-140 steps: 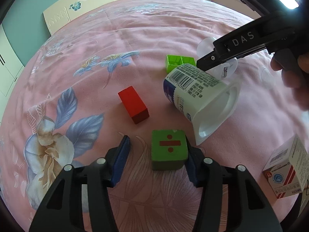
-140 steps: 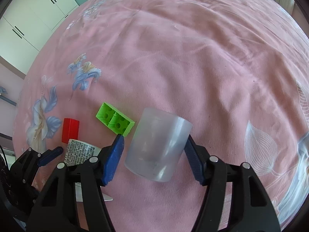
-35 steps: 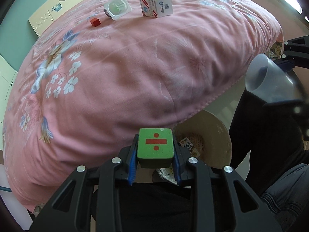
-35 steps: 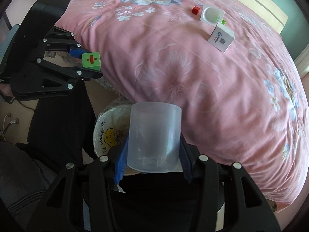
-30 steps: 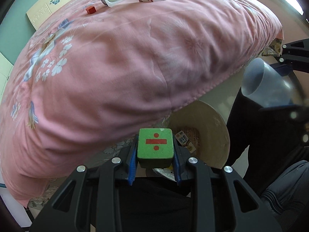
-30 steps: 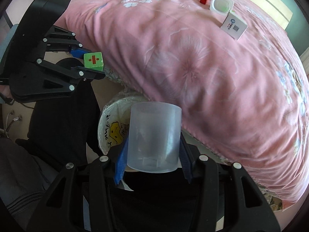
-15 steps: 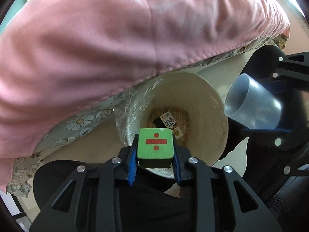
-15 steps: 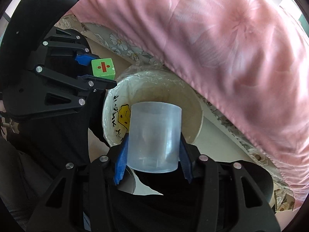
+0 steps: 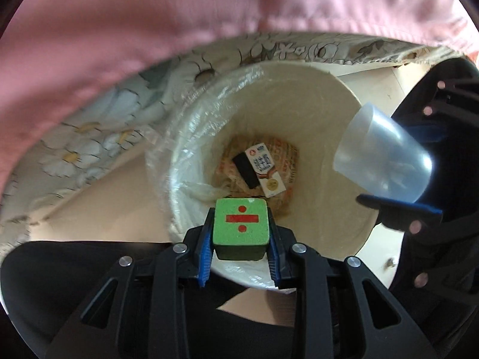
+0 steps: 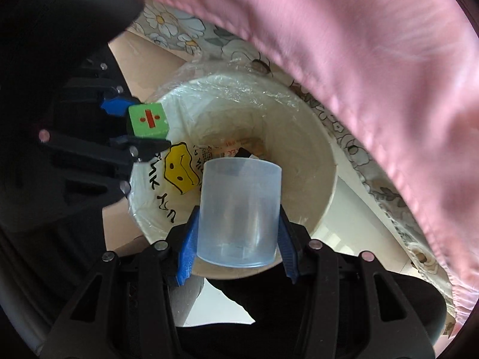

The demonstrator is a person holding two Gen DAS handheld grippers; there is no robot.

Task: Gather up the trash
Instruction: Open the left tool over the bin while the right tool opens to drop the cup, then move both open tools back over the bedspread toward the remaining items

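1. A green cube (image 9: 240, 222) bearing a red division sign is clamped between the left gripper's (image 9: 240, 240) pads, above the bin's (image 9: 335, 113) near rim.
2. A translucent cup (image 10: 239, 213) is clamped by the right gripper (image 10: 238, 240), over the bin's mouth.
3. One cube, one cup, one lined bin and one carton (image 9: 265, 170) at its bottom are seen.

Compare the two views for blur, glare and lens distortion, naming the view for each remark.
Left wrist: pink bedspread smeared, green cube sharp, bin liner glinting. Right wrist: bedspread streaked by motion, clear cup crisp, bin rim bowed by fisheye, corners black.
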